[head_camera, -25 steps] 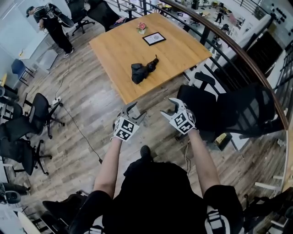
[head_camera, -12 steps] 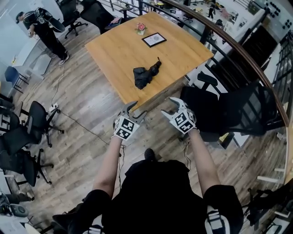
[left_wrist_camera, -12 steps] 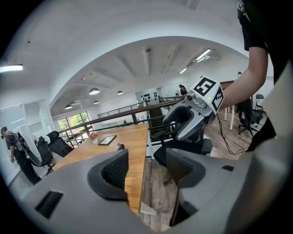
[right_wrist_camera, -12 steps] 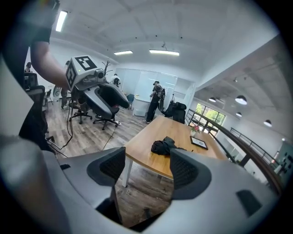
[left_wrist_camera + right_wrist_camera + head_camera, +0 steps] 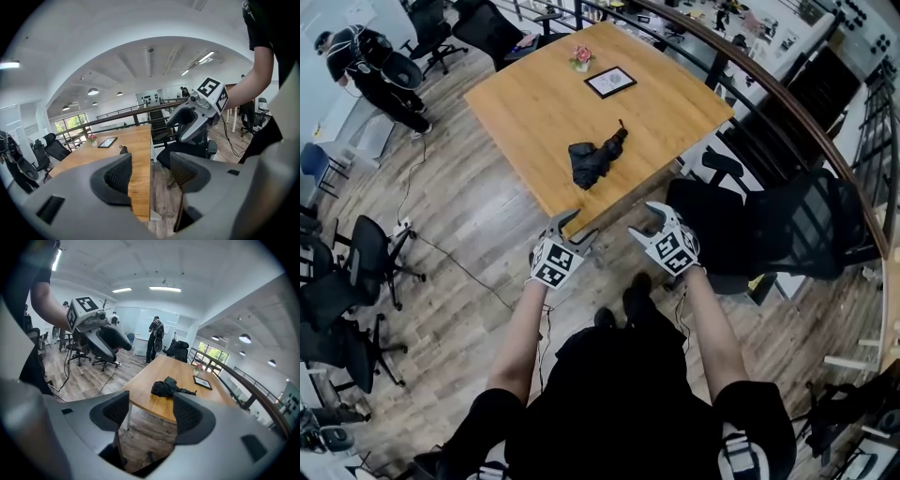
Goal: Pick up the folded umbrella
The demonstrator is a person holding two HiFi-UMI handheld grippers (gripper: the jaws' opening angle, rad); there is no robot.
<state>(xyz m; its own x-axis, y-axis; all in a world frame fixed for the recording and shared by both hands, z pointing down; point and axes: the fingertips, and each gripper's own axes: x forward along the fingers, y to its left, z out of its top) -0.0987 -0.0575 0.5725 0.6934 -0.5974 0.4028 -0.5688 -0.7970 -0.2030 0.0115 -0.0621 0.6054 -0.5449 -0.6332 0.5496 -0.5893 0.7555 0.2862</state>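
- Umbrella [image 5: 595, 159] (black, folded, a bit lumpy) lies on the desk [image 5: 534, 103]. It is near the edge closest to the person. Its thin end points away, toward the picture frame [image 5: 614, 81].
- Left claw [image 5: 575, 228] is wide open with nothing in it. It hangs over the floor, just short of the desk edge.
- Right claw [image 5: 645, 220] is open and empty too (the umbrella shows far off past its jaws, not touched).
- Step in hand, I think: get close to the desk. Both claws are well apart from the umbrella.
- To do it well:
  - Step past the black chair [image 5: 759, 225] beside the right claw.
  - Bring one claw over the fat middle of the umbrella and keep the jaws wide.
  - Come down with one jaw on each side, then squeeze.
- Cloth is soft and may slip, so grab the whole bundle and not a loose flap.
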